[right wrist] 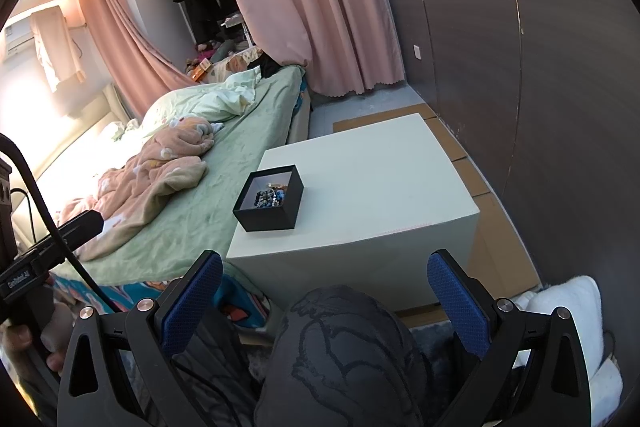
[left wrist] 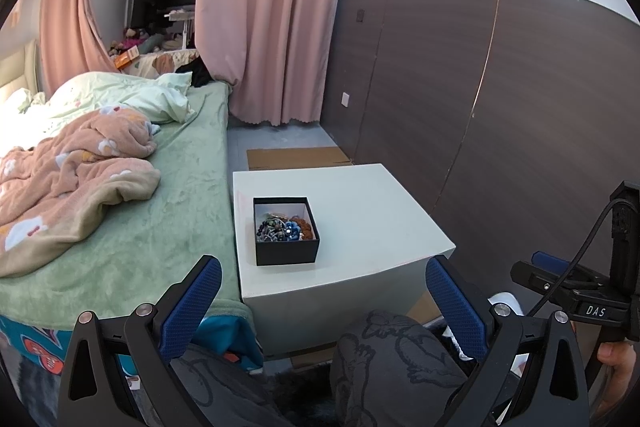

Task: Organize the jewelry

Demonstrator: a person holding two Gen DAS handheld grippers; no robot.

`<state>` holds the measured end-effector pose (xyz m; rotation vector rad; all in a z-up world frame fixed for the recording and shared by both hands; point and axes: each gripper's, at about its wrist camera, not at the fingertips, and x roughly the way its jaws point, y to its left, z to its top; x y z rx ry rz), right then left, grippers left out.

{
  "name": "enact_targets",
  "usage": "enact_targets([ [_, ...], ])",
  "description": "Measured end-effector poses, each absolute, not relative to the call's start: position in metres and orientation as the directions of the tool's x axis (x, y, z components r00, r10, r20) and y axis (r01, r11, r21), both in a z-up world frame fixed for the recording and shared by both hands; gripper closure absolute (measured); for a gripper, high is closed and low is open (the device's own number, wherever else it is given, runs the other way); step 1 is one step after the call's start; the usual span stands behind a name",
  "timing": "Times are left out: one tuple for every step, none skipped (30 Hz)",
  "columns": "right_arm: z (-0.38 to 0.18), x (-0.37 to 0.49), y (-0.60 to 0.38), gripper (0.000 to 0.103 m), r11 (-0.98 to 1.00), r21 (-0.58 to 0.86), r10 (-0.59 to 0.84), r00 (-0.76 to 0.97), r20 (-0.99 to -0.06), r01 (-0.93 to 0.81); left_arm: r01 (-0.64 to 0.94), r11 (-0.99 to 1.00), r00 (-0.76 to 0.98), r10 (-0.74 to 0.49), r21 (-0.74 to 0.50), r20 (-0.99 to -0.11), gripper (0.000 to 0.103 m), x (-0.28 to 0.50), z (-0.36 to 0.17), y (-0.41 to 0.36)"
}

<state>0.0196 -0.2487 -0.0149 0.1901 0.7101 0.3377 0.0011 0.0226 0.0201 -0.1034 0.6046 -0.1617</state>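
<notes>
**Bedside cube, box of beads waiting**

Beside the green-sheeted bed (left wrist: pixel 192 163) stands a white cube table (left wrist: pixel 360 211); on it, the open black box (left wrist: pixel 286 231) holding beaded jewelry (left wrist: pixel 286 225). My left gripper (left wrist: pixel 324 303) and right gripper (right wrist: pixel 325 299) hang short of it, fingers spread, empty. "DAS" (left wrist: pixel 595 311) reads on the right tool. My knee (right wrist: pixel 340 347) sits below.

A bedroom: pink curtains (left wrist: pixel 260 27) hang at upper centre, dark wood panelling (left wrist: pixel 480 87) fills the right, and a bed (left wrist: pixel 192 155) with rumpled blankets (left wrist: pixel 80 167) lies left, beside a white table (left wrist: pixel 360 195) on grey floor (left wrist: pixel 288 135).
</notes>
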Motion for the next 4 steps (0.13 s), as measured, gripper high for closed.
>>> enact_targets([
  [-0.0144,0.0198,-0.25,0.0,0.929,0.283,0.366,0.707,-0.605,-0.238,0.122,0.982,0.81,-0.181,-0.142,-0.559,0.001,0.0008,0.0204,0.0219],
  [-0.0148,0.0195,-0.2488,0.0,0.929,0.284,0.366,0.708,-0.604,-0.238,0.123,0.982,0.809,-0.181,-0.14,-0.559,0.001,0.0007,0.0213,0.0214],
  [-0.0148,0.0196,-0.2488,0.0,0.929,0.284,0.366,0.708,-0.604,-0.238,0.125,0.982,0.809,-0.182,-0.138,-0.559,0.001,0.0004,0.0225,0.0208],
  [-0.0147,0.0198,-0.2492,0.0,0.929,0.284,0.366,0.708,-0.604,-0.238,0.126,0.982,0.809,-0.183,-0.139,-0.559,0.001,0.0021,0.0219,0.0212],
])
